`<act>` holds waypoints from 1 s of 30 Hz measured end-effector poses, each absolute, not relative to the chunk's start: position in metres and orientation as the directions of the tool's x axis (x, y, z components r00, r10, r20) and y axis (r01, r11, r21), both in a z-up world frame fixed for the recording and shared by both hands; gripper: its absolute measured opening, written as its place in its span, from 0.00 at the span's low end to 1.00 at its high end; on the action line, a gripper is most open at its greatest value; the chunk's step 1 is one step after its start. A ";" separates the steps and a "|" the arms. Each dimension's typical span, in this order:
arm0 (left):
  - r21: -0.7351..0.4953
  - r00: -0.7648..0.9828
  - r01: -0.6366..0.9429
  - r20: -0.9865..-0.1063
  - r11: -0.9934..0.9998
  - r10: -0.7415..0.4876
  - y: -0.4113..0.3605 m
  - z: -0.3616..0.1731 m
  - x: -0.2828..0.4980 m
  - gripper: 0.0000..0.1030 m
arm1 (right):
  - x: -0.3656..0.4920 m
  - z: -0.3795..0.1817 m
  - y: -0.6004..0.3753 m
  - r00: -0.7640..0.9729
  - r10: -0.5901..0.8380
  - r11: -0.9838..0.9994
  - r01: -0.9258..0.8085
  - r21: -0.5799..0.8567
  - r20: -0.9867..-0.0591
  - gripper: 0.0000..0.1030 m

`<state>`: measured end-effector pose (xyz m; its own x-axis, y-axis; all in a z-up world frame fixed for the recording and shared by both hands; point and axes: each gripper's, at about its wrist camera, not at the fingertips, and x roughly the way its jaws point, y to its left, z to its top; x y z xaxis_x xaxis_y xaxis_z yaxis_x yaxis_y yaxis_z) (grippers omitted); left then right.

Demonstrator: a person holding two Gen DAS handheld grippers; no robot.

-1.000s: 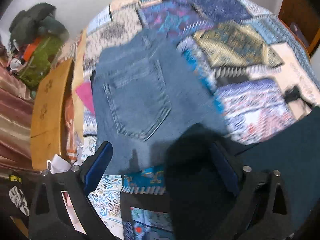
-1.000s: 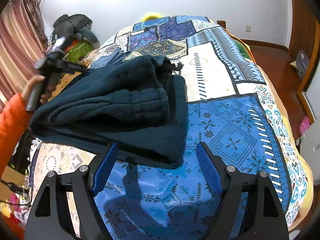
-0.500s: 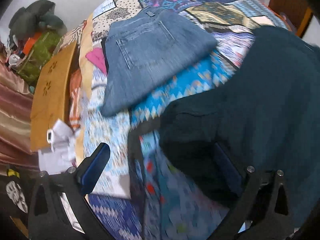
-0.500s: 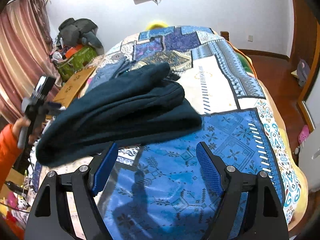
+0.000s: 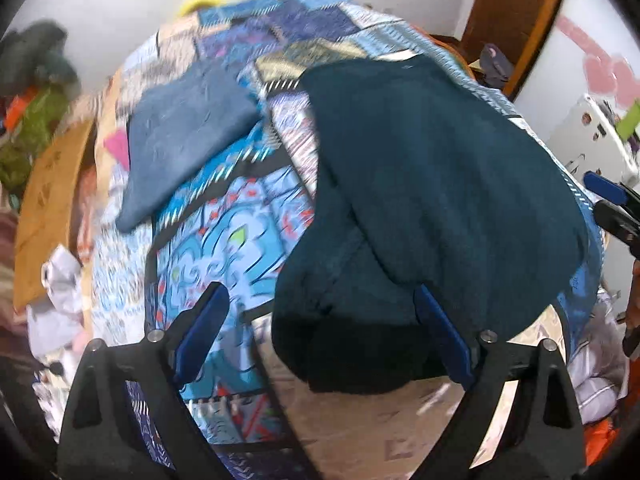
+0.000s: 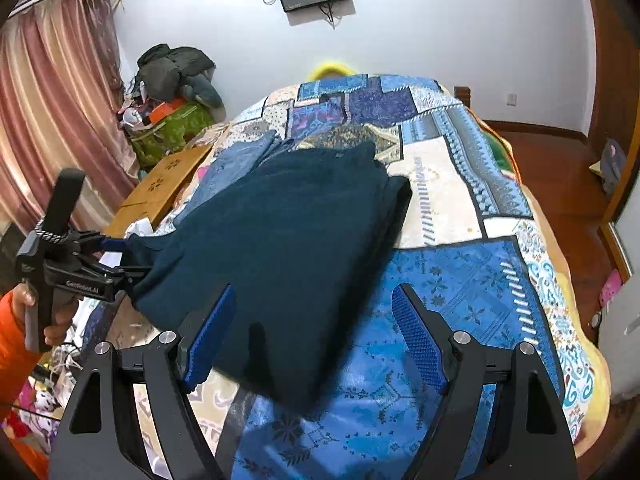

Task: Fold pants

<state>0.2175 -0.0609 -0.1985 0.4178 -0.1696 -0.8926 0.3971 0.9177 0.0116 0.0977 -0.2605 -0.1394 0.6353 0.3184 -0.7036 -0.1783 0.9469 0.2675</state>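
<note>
Dark teal pants (image 6: 288, 240) lie folded on the patchwork bedspread (image 6: 448, 200), and also show in the left wrist view (image 5: 432, 184). My left gripper (image 5: 328, 332) has its jaws wide apart, with the near end of the pants bunched between its fingers; it also shows in the right wrist view (image 6: 116, 256) at the left end of the pants. My right gripper (image 6: 312, 340) is open and empty, over the near right edge of the pants.
Folded blue jeans (image 5: 184, 136) lie on the bed beyond the teal pants (image 6: 240, 156). A wooden board (image 6: 164, 188) and a pile of bags and clothes (image 6: 172, 92) stand left of the bed. Wooden floor (image 6: 560, 176) lies on the right.
The teal pants have been pulled flatter and lie spread out lower on the bed. My left gripper has swung toward the near left end of the pants. My right gripper has stayed open.
</note>
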 end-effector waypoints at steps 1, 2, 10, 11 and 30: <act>0.028 0.437 0.404 -0.884 0.914 -0.166 -0.066 -0.196 0.215 0.85 | 0.098 -0.142 -0.261 0.632 0.313 0.949 -0.171 0.266 -0.709 0.75; 0.042 0.458 0.411 -0.873 0.911 -0.167 -0.070 -0.192 0.212 0.79 | 0.099 -0.146 -0.262 0.627 0.307 0.950 -0.160 0.267 -0.716 0.74; 0.039 0.500 0.353 -0.853 0.935 -0.153 -0.046 -0.186 0.218 0.41 | 0.101 -0.169 -0.273 0.559 0.384 0.917 -0.138 0.374 -0.734 0.41; 0.014 0.484 0.350 -0.859 0.936 -0.168 -0.041 -0.190 0.217 0.41 | 0.102 -0.171 -0.271 0.550 0.399 0.912 -0.150 0.383 -0.734 0.34; -0.047 0.496 0.368 -0.835 0.929 -0.239 -0.035 -0.160 0.246 0.45 | 0.118 -0.145 -0.277 0.551 0.363 0.932 -0.198 0.305 -0.752 0.29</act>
